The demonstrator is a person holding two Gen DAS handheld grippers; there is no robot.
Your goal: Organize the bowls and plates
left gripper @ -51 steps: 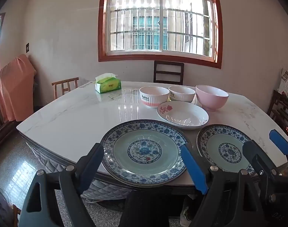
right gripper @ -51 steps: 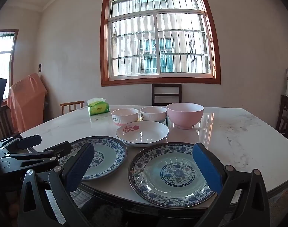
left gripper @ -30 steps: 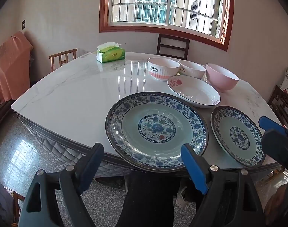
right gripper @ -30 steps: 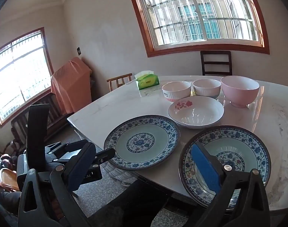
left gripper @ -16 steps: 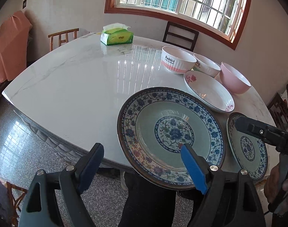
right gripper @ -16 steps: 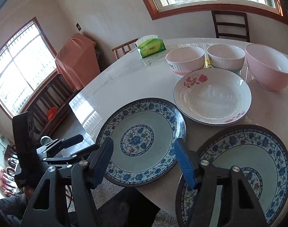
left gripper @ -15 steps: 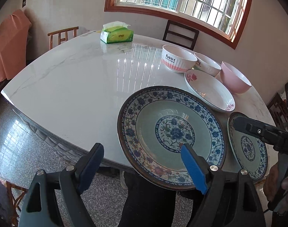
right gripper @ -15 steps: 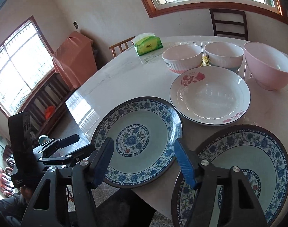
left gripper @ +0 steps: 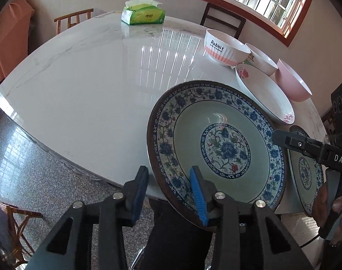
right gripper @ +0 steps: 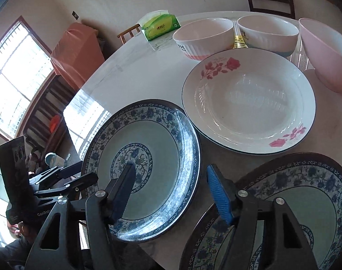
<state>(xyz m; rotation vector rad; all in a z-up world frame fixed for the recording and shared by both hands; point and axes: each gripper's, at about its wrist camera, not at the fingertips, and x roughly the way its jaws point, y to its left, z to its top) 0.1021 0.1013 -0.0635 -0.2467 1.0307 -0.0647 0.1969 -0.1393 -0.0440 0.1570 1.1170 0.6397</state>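
Observation:
Two blue-and-white floral plates lie at the near edge of the marble table (left gripper: 85,85). In the left wrist view my left gripper (left gripper: 169,191) is half closed, its jaws straddling the near left rim of the left plate (left gripper: 218,144) with a gap still showing. In the right wrist view my right gripper (right gripper: 171,191) straddles the right rim of that same plate (right gripper: 146,157), jaws apart. The other blue plate (right gripper: 305,207) lies to its right. A white rose plate (right gripper: 249,108) lies behind them.
Behind the rose plate stand a white "Rabbit" bowl (left gripper: 224,47), a second white bowl (left gripper: 260,60) and a pink bowl (left gripper: 292,81). A green tissue box (left gripper: 144,13) sits at the far side. Chairs stand around the table; the floor drops away at the near edge.
Both grippers have come down and forward to the left blue plate. The left jaws have narrowed around its near rim; the right jaws have narrowed around its right rim.

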